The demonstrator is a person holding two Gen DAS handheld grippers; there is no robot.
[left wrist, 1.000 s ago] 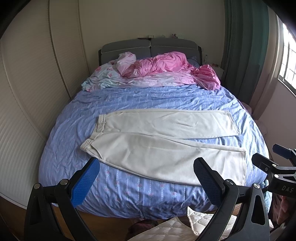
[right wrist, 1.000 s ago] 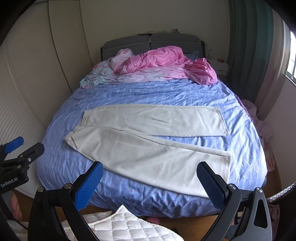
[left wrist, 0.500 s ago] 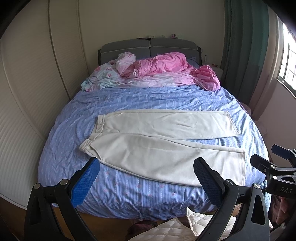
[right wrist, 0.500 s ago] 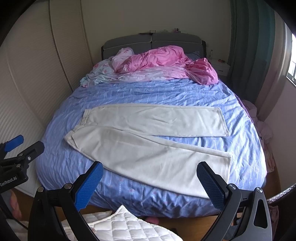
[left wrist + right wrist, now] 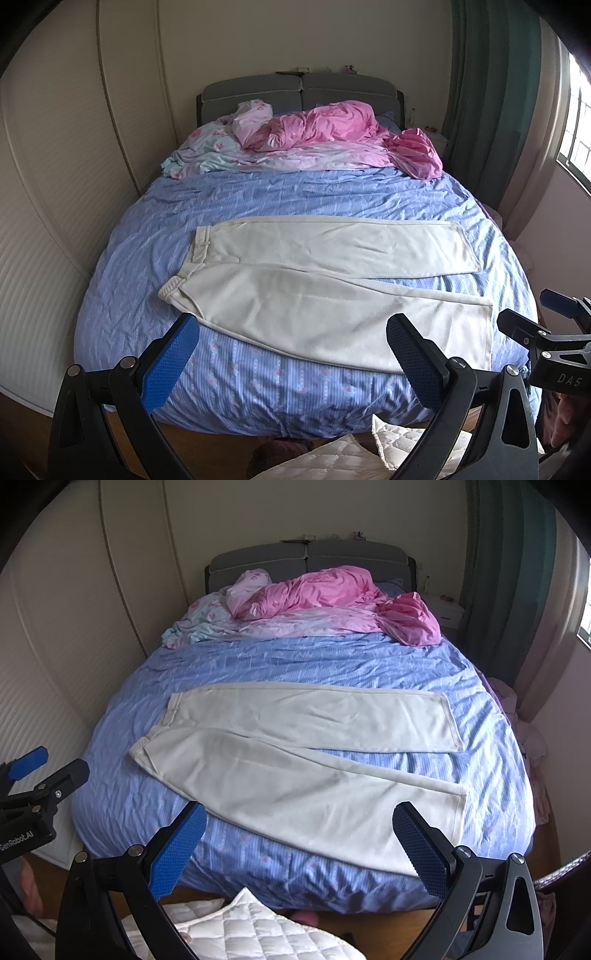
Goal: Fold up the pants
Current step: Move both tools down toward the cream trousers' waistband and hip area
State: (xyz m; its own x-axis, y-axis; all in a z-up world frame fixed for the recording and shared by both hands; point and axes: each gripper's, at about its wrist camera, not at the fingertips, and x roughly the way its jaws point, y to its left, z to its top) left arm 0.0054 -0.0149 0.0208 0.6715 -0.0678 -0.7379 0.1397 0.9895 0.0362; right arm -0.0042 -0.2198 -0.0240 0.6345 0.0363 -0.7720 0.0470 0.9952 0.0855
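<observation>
Cream pants (image 5: 325, 280) (image 5: 306, 753) lie flat and spread out on the blue striped bedcover (image 5: 295, 199), waistband to the left, both legs running to the right and splayed apart. My left gripper (image 5: 291, 347) hovers open above the foot of the bed, near the lower edge of the near leg, with nothing between its blue pads. My right gripper (image 5: 299, 834) is also open and empty, just short of the same leg's lower edge. Each gripper shows at the edge of the other's view: the right gripper (image 5: 532, 314) and the left gripper (image 5: 48, 768).
A pink duvet (image 5: 332, 129) and floral pillows are heaped at the grey headboard (image 5: 303, 86). A white quilted item (image 5: 240, 930) lies on the floor below the bed's foot. A wardrobe wall (image 5: 55, 184) stands left, green curtains (image 5: 480, 92) and a window right.
Both views have shifted only slightly; the grippers stay open and the pants lie as before.
</observation>
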